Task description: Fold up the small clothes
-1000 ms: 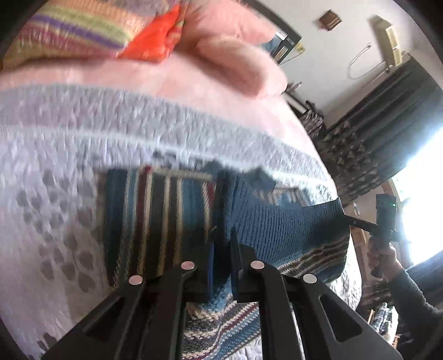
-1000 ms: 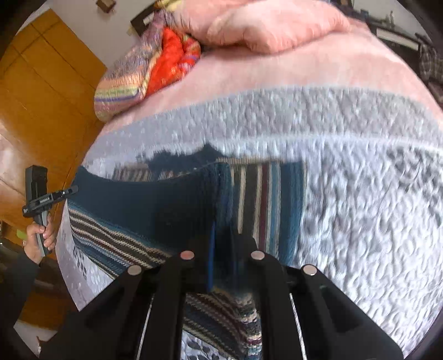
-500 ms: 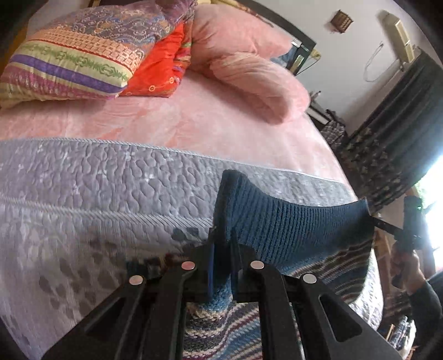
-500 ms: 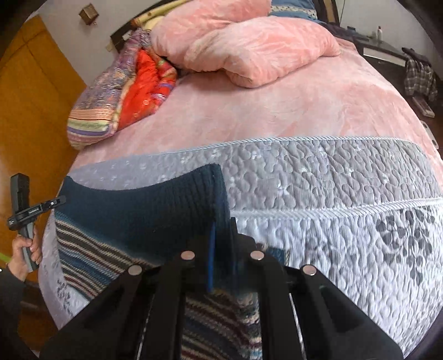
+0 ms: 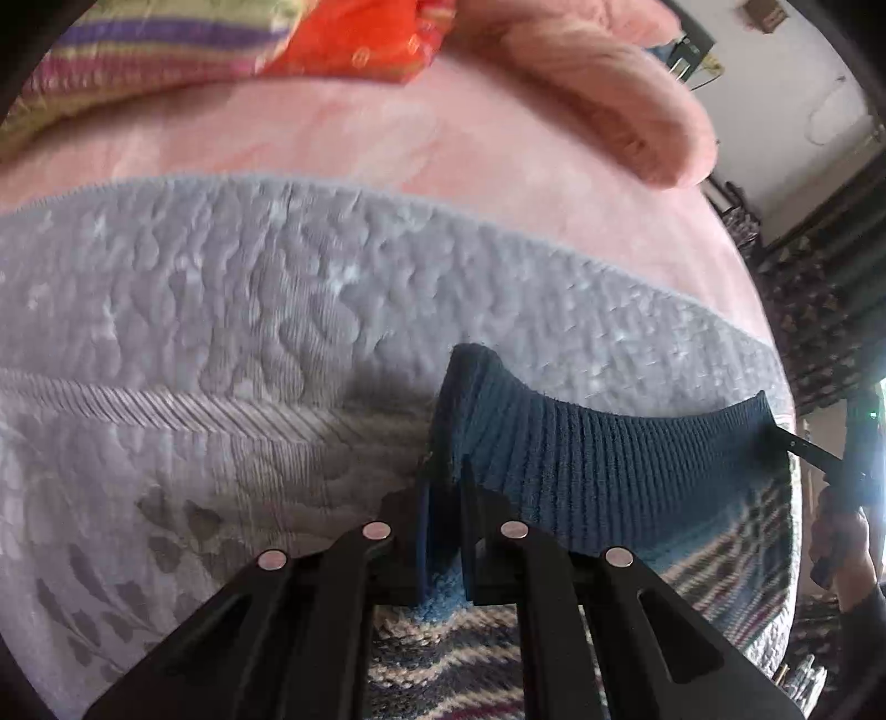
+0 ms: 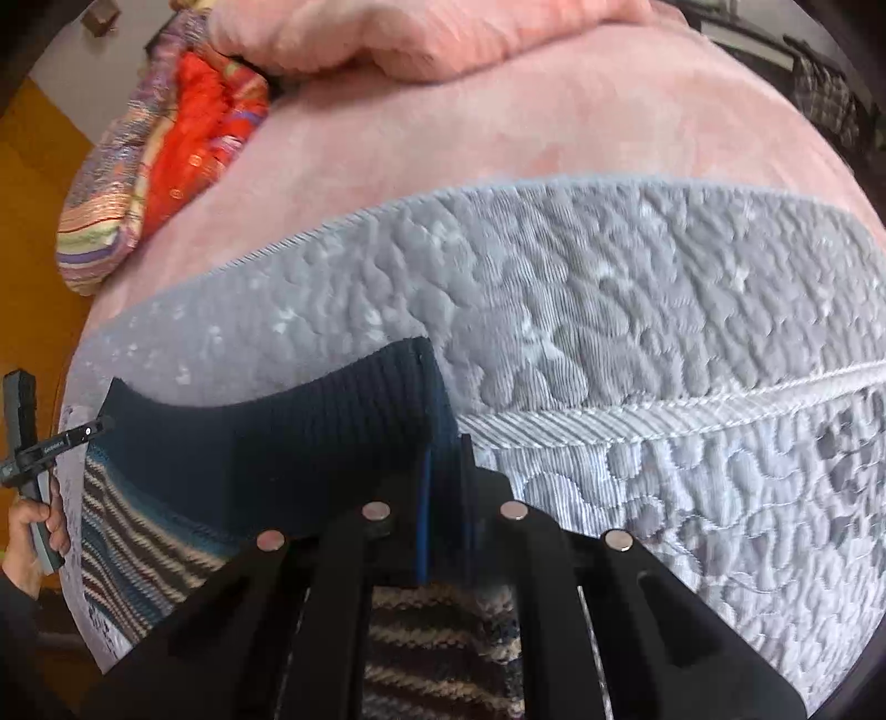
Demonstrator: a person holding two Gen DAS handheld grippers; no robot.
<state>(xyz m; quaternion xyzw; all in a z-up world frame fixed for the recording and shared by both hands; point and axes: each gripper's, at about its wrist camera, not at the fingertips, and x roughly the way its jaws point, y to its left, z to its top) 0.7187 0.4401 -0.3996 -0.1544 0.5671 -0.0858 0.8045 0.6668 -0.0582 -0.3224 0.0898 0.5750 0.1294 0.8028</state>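
Mid-fold on a small striped knit sweater (image 5: 609, 471), dark blue ribbed hem lifted and stretched taut between two tools above the grey quilted bedspread (image 5: 194, 332).

Seen through the left wrist camera: left gripper (image 5: 446, 498) clenched on one hem corner, knit bunched between the fingers at 6 o'clock. Hem running off toward 3 o'clock, ending at the other tool's tip beside a hand (image 5: 841, 531). Striped body trailing below at 5 o'clock. Pink blanket (image 5: 498, 138) and bright pillows (image 5: 221, 44) far off at 12.

Seen through the right wrist camera: right gripper (image 6: 443, 498) likewise clamped on the opposite hem corner at 6 o'clock, ribbing stretching away to 9 o'clock, stripes hanging at 7 to 8.

Probably carrying the hem forward over the body. Best done by keeping both corners level and evenly tensioned, advancing together toward 12 o'clock, lowering flat before letting go. Worth avoiding: one side leading, giving a skewed crease; slack in the middle, leaving a sagging fold.
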